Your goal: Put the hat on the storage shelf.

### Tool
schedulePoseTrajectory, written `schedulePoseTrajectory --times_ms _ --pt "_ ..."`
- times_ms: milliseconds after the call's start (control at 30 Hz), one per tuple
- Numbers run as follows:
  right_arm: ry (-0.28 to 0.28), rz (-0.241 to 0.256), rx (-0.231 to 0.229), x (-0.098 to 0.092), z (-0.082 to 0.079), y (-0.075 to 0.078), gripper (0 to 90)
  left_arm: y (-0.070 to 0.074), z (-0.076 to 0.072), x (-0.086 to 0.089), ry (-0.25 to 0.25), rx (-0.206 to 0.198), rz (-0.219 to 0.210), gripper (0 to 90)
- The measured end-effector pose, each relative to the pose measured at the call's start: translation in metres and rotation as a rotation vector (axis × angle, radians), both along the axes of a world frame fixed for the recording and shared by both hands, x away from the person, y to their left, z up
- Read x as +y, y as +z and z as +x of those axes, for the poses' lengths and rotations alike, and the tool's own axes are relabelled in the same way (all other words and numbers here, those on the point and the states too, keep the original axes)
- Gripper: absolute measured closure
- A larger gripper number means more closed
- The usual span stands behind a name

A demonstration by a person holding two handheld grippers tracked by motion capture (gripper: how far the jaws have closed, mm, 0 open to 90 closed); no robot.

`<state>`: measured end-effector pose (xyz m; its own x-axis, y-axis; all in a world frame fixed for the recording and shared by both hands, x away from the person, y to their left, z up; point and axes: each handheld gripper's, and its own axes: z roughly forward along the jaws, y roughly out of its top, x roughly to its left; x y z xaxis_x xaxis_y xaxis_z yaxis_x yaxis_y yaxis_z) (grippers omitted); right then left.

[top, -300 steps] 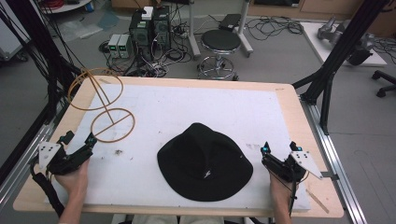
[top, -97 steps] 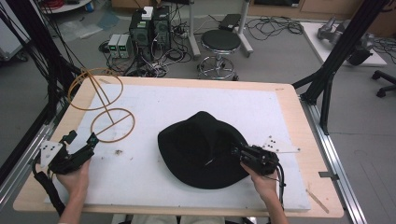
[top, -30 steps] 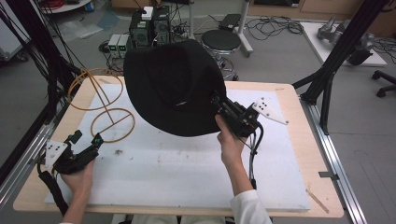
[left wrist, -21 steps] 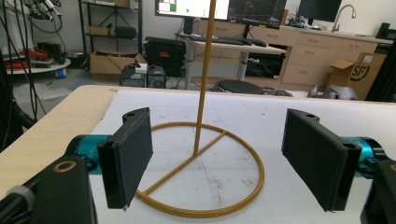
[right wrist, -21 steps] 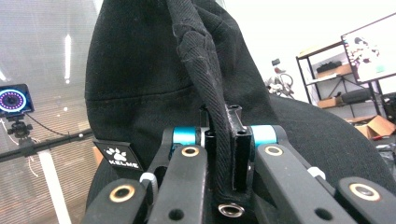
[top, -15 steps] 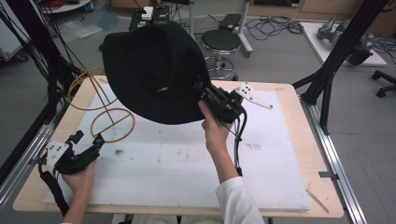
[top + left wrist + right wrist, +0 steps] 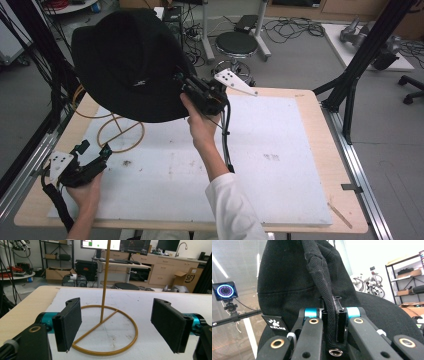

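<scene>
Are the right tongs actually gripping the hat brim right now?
Touching. In the right gripper view the right tongs are closed on a fold of the black hat's brim, with the fabric pinched between the pads.

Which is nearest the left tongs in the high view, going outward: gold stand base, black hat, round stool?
1. Gold stand base, just ahead of the left tongs.
2. Black hat, held above the stand.
3. Round stool, beyond the table.

Grey floor [image 7: 300, 60], black round stool [image 7: 239, 44], wooden cabinets [image 7: 162, 267], tangled floor cables [image 7: 290, 27], metal shelving [image 7: 407, 272]
</scene>
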<state>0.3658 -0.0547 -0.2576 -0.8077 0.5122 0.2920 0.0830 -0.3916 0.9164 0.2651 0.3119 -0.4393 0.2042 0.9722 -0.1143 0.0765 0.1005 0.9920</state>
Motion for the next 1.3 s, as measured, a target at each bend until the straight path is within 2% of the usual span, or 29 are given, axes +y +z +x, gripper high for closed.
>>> schedulePoseTrajectory --times_ms 233,467,533,667,800,867,1067,1300 --pt "0.025 -0.020 0.015 0.032 0.010 0.003 88.0 0.000 -0.001 0.001 0.002 -0.004 -0.006 24.8" --pt "0.040 0.017 0.053 0.063 0.024 0.001 88.0 0.000 0.000 0.000 0.005 -0.007 -0.008 24.8" --pt "0.037 0.013 0.059 0.070 0.027 0.000 88.0 0.000 0.000 0.001 0.005 -0.006 -0.009 24.8" --pt "0.032 -0.024 0.062 0.085 0.032 0.000 88.0 0.000 -0.001 0.002 0.008 -0.007 -0.011 24.8" --pt "0.054 -0.047 0.059 0.097 0.033 -0.004 88.0 0.000 -0.001 0.003 0.013 -0.006 -0.014 24.8" --pt "0.062 -0.055 0.067 0.100 0.033 -0.006 88.0 0.000 -0.001 0.004 0.015 -0.008 -0.016 24.8" --pt "0.077 -0.116 0.048 0.109 0.032 -0.009 87.9 0.000 -0.002 0.005 0.018 -0.009 -0.018 24.8" --pt "0.098 -0.151 0.067 0.117 0.033 -0.016 87.9 0.000 -0.002 0.007 0.025 -0.008 -0.021 24.8"
